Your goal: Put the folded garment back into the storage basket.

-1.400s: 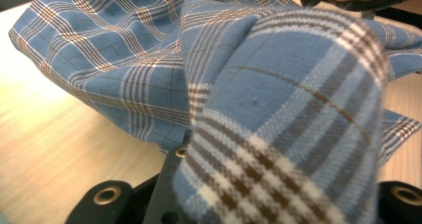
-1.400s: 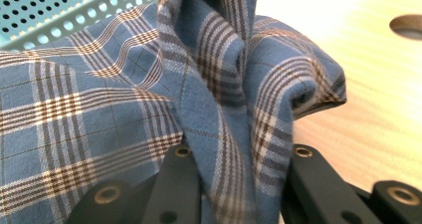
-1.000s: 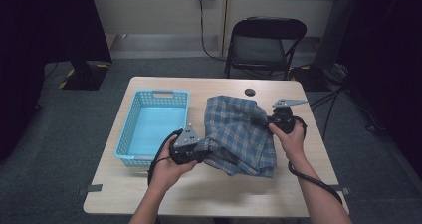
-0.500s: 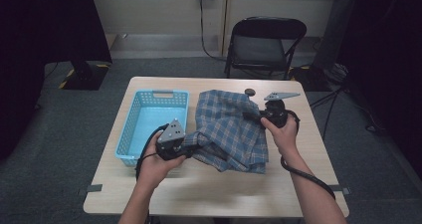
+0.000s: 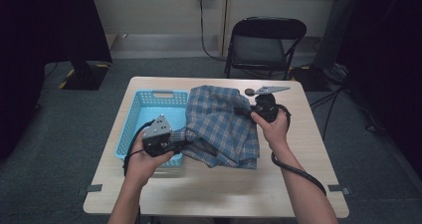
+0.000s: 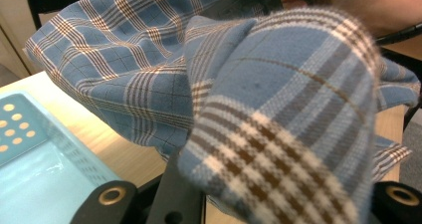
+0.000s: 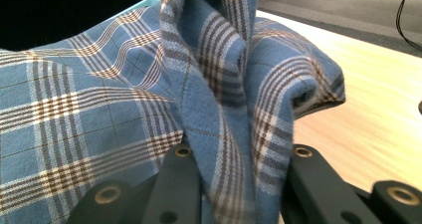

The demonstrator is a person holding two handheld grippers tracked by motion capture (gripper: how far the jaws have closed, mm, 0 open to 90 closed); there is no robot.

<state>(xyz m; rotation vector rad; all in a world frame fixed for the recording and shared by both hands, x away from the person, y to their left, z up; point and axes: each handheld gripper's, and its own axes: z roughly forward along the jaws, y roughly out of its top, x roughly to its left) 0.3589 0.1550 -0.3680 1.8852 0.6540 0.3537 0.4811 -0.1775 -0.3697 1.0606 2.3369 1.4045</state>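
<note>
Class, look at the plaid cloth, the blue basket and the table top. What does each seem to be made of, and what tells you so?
Plaid cloth: soft woven fabric, perhaps flannel; fuzzy nap and visible weave in the gripper views. Blue basket: likely moulded plastic; smooth, glossy, with a perforated floor and slotted walls. Table: pale wood-grain surface, wood or laminate; which cannot be told.

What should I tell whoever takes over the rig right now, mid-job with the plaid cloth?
Left gripper: shut on the plaid cloth at its near-left edge.
Right gripper: shut on a fold at the cloth's far-right side.
The cloth is bunched, partly on the table, its left edge overlapping the blue basket.
Done: both grips are secure.
Left, probably: carry the cloth over the basket, lower it in, then release.
</note>
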